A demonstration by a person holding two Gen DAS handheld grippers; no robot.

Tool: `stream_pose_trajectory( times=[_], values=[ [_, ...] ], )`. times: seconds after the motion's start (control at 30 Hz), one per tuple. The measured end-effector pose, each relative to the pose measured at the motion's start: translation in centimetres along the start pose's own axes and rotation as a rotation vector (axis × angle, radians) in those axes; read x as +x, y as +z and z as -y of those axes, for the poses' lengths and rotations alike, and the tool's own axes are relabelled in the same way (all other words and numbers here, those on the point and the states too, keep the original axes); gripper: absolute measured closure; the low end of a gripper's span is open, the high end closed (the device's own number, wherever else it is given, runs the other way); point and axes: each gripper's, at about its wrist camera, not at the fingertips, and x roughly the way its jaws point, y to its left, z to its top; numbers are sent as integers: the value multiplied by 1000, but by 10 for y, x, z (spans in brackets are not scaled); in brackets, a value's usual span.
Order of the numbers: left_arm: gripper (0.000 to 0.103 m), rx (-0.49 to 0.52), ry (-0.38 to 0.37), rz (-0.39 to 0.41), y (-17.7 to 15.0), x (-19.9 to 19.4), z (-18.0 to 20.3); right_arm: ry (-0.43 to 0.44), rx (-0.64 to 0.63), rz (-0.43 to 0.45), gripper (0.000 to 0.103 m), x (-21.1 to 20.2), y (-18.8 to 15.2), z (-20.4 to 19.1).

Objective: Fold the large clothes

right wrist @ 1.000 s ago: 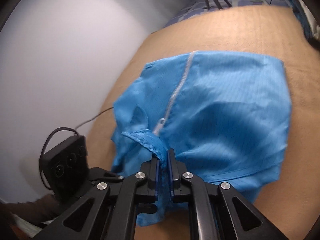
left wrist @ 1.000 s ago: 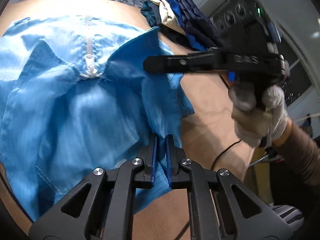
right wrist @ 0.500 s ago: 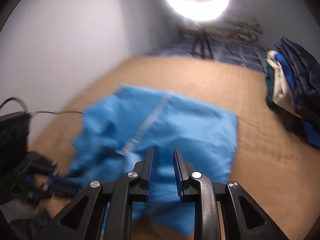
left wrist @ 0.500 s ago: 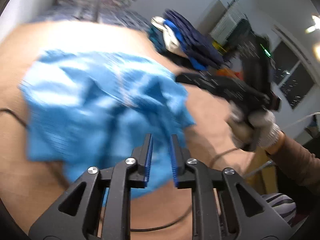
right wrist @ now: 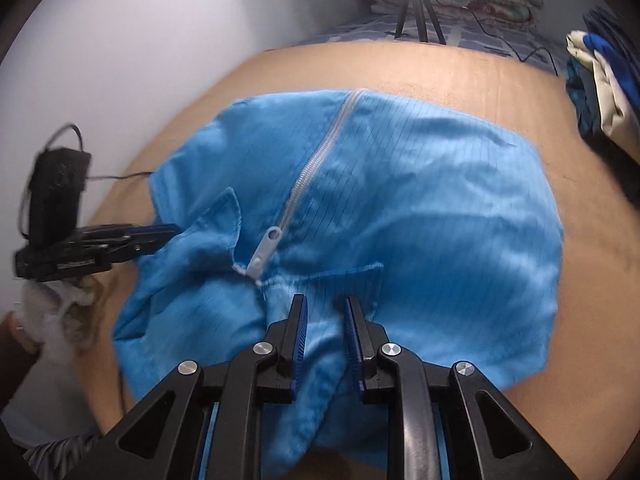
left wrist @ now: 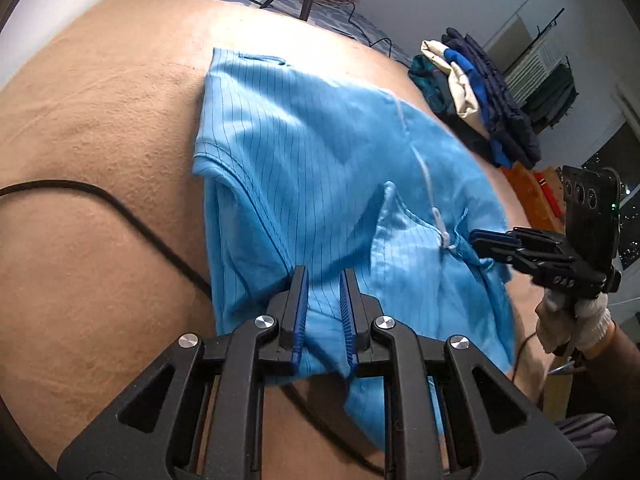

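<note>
Both tools (left [left wrist: 323, 276], right [right wrist: 325, 304]) just parted over blue garment [right wrist: 400, 184]

Blue pinstriped jacket [left wrist: 320, 184], smooth, faintly sheeny cloth with white plastic zip [right wrist: 308, 168]; beneath the fingers, matt, napped tan cover [left wrist: 100, 128].

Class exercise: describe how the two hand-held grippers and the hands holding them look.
Each gripper, left and right, is black, with silver screws and ribbed blue pads. A black boxy block with round lenses rides on top. The hand wears a white knitted glove.
</note>
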Motion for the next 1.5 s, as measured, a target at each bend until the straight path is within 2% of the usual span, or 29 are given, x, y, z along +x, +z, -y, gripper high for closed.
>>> stream_pose_trajectory(
  times=[0.07, 0.13, 0.27, 0.37, 0.43, 0.57, 0.63, 0.77, 0.8, 0.83, 0.87, 0.9, 0.93, 0.97, 1.0, 1.03, 1.2, 1.3, 1.37, 1.43, 1.5],
  values=[
    [85, 20, -6, 49, 4, -22, 1, 66, 48, 54, 74, -26, -7, 12],
    [76, 19, -3, 98, 14, -41, -5, 103, 112, 118, 72, -48, -15, 26],
    [76, -25, 25, 153, 42, -55, -23, 40, 176, 177, 73, -73, -19, 52],
    [76, -73, 18, 126, 53, -44, -38, 10, 206, 179, 74, -71, -14, 62],
    [76, -88, 43, 89, 54, -27, -45, 9, 228, 173, 74, -64, -12, 68],
    [76, -100, 60, 29, 42, -8, -62, -35, 215, 86, 80, -36, -7, 81],
    [76, -80, 52, 45, 37, -10, -64, -31, 221, 55, 81, -26, -13, 83],
    [75, -75, 45, 55, 45, -26, -69, -42, 174, 23, 80, -35, -19, 78],
    [70, -83, 28, 65, 49, -30, -70, -44, 162, 25, 78, -42, -19, 78],
    [55, -99, 12, 76, 52, -36, -72, -33, 158, 38, 75, -48, -19, 79],
    [45, -122, -5, 86, 55, -38, -76, -23, 154, 52, 69, -53, -19, 81],
    [31, -165, -41, 95, 60, -41, -82, -18, 145, 80, 58, -61, -18, 84],
    [29, -199, -74, 97, 63, -40, -89, -23, 143, 99, 50, -64, -18, 87],
    [29, -242, -116, 87, 68, -38, -96, -35, 147, 128, 37, -69, -16, 93],
    [29, -276, -148, 74, 71, -34, -103, -37, 158, 144, 30, -70, -16, 98],
    [29, -298, -177, 58, 73, -30, -108, -22, 186, 153, 29, -69, -14, 107],
    [29, -362, -260, -17, 84, -9, -128, 177, 387, 118, 33, -46, -11, 153],
    [29, -375, -297, -29, 89, -2, -133, 275, 438, 91, 35, -29, -13, 166],
    [34, -369, -303, -39, 93, 2, -133, 342, 454, 103, 36, -23, -12, 171],
    [48, -356, -288, -54, 98, 12, -128, 406, 484, 113, 44, -18, -8, 177],
    [58, -335, -288, -72, 102, 21, -122, 464, 509, 115, 55, -7, -4, 178]
  ],
)
